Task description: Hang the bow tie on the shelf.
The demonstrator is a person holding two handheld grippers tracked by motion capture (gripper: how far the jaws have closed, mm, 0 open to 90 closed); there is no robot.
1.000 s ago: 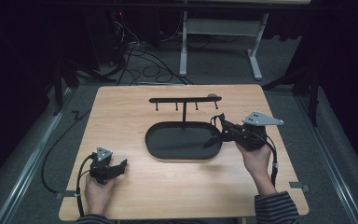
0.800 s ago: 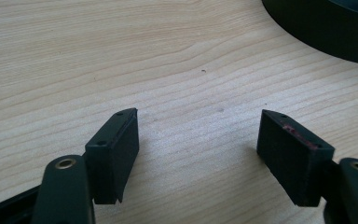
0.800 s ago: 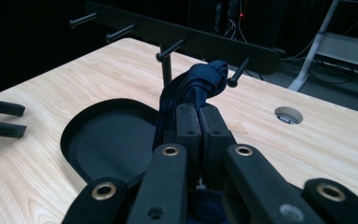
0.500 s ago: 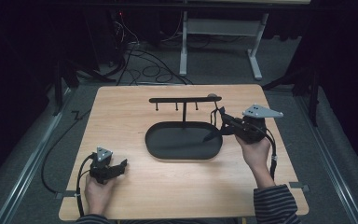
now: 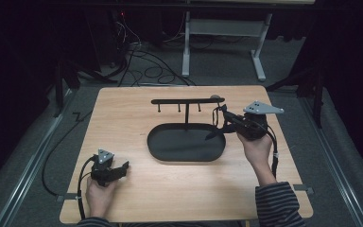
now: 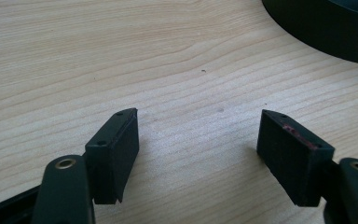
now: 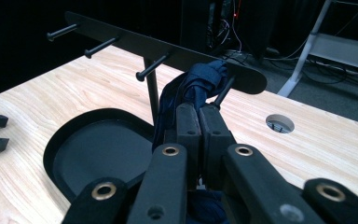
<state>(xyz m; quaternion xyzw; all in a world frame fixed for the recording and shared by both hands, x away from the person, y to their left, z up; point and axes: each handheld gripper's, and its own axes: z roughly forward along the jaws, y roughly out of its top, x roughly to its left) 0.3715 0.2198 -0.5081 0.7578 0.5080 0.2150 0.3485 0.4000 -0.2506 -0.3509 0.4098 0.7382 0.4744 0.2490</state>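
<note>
here, one black stand (image 7: pixel 168 49), four pegs, one blue cloth (image 7: pixel 191 88), two claws

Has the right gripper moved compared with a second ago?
Yes. The right gripper has shifted away from the tray toward the rack's end peg, carrying the blue cloth.

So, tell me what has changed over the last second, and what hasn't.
The right hand-held gripper, shut on the dark blue cloth, has moved away from the person, from over the tray's right end up to the rack's rightmost peg, bringing the cloth to that peg. The left hand-held gripper stayed open on the table near the person. The black tray and the rack did not move.
</note>
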